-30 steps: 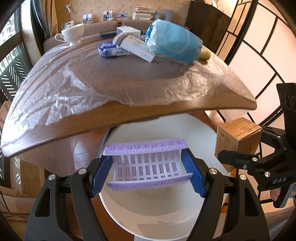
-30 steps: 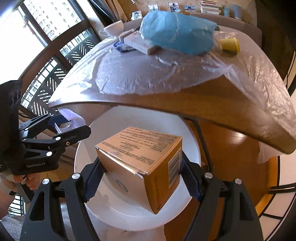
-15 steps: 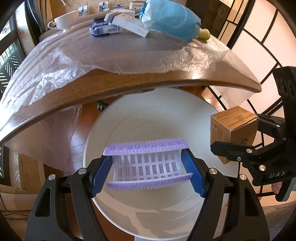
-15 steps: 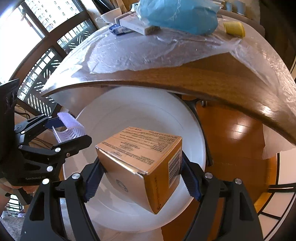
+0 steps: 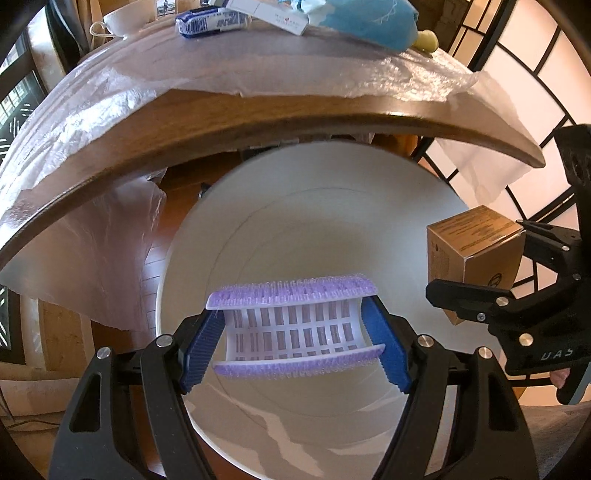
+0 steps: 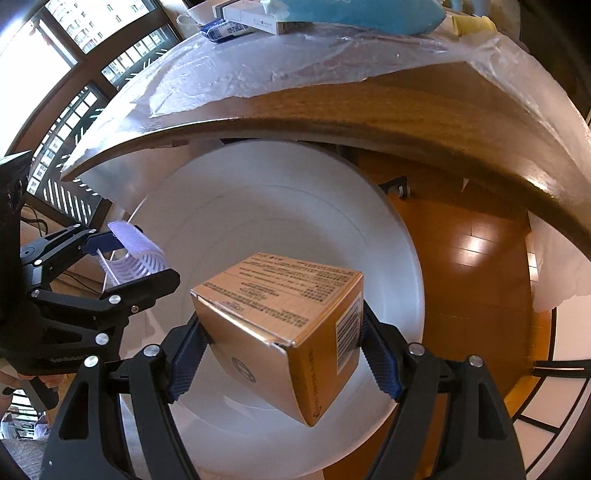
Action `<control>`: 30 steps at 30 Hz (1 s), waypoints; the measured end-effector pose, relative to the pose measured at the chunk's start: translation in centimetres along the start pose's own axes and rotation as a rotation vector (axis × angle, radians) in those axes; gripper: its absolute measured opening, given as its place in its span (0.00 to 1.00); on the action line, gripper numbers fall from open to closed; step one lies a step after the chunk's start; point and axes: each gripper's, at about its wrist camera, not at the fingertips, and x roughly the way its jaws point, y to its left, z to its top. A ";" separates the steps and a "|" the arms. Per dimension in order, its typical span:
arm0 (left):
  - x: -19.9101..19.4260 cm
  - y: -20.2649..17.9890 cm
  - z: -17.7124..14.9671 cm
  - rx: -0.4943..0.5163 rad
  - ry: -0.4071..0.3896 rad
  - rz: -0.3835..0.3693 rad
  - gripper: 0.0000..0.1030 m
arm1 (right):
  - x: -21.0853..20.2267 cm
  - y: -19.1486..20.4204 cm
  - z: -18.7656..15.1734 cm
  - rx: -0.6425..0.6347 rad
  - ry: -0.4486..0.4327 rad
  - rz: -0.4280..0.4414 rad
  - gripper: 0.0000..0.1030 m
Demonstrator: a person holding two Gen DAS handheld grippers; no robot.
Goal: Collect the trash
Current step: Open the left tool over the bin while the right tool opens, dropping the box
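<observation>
A: In the left wrist view, why was the left gripper [image 5: 295, 343] clamped on the purple-and-white slotted plastic piece [image 5: 293, 328]?

B: To drop it: it hung over the round white bin [image 5: 332, 206], long axis crosswise between the jaws.

A: And the right wrist view?

B: The right gripper [image 6: 282, 347] pinched the brown cardboard box [image 6: 284, 332] over that bin, one corner pointing down, probably into its mouth.

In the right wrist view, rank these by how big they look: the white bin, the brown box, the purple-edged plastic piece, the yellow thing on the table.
1. White bin
2. Brown box, though nearness to the camera inflates it
3. Purple-edged plastic piece
4. Yellow thing, far off, so its true size is unsure
</observation>
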 end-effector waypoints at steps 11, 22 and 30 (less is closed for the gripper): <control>1.4 0.2 0.0 0.022 0.030 0.008 0.73 | 0.1 0.2 -0.1 -0.011 -0.003 -0.013 0.73; 2.2 0.3 -0.3 0.035 0.040 0.014 0.73 | 0.5 0.6 0.1 -0.018 -0.001 -0.025 0.73; 2.2 0.6 -0.1 0.044 0.041 0.010 0.73 | 0.5 0.5 0.1 -0.018 -0.001 -0.027 0.73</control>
